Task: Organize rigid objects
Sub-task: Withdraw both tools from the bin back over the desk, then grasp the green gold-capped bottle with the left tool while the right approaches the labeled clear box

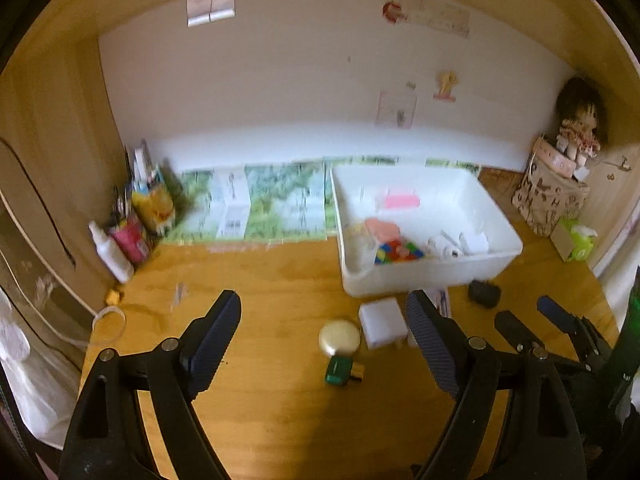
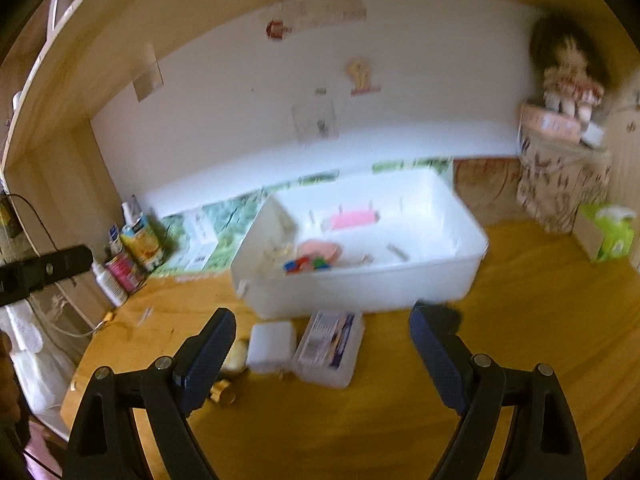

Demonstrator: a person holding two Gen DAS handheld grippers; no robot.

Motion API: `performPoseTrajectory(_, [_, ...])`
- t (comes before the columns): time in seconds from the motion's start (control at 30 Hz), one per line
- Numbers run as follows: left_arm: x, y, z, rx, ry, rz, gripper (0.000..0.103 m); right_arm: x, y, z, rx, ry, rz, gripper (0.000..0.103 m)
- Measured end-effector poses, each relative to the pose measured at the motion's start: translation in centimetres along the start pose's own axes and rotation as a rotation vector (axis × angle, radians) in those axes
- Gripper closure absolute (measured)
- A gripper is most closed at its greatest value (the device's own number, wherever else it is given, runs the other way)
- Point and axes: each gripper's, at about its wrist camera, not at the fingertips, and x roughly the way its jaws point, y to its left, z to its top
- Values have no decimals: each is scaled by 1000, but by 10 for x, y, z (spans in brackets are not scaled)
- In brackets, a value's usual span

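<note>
Left wrist view: left gripper [image 1: 324, 344] above desk [image 1: 260, 420], jaws wide, holding nothing. Bin [image 1: 432, 276] toward back right of desk, holding cube [image 1: 398, 252], pink item [image 1: 400, 201], white bits. Loose in front of bin: charger [image 1: 380, 322], gold disc [image 1: 340, 338], green piece [image 1: 339, 370], dark lump [image 1: 484, 293]. Right gripper [image 1: 536, 316] at right edge, jaws apart. Bottle [image 1: 112, 254] and cups [image 1: 144, 216] at back left corner. Right wrist view, blurred: right gripper [image 2: 322, 356] over case [image 2: 330, 346], jaws wide, empty. Case just before bin [image 2: 360, 284], charger [image 2: 270, 346] touching its left side. Judged: case stiff, light, smooth plastic, likely slippery; best pinched across short sides, mid-length. Charger hard, blocky; grip on flat faces, clear of prongs.
</note>
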Motion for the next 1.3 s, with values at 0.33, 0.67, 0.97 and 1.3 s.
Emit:
performPoseTrajectory(0.33, [29,7,-16,-12,140,45,16,21,4,-11,-18,142,36,14])
performPoseTrajectory(0.67, [72,-10,-28,83,322,26,16,48,-11,-17,27,261,47,14])
performPoseTrajectory(0.97, [107,-25,-37,169,425,6,16,74,-10,-19,2,346,66,14])
performPoseTrajectory(1.3, [144,-36,-45,240,522,-10,16,99,-9,-22,-10,411,70,14])
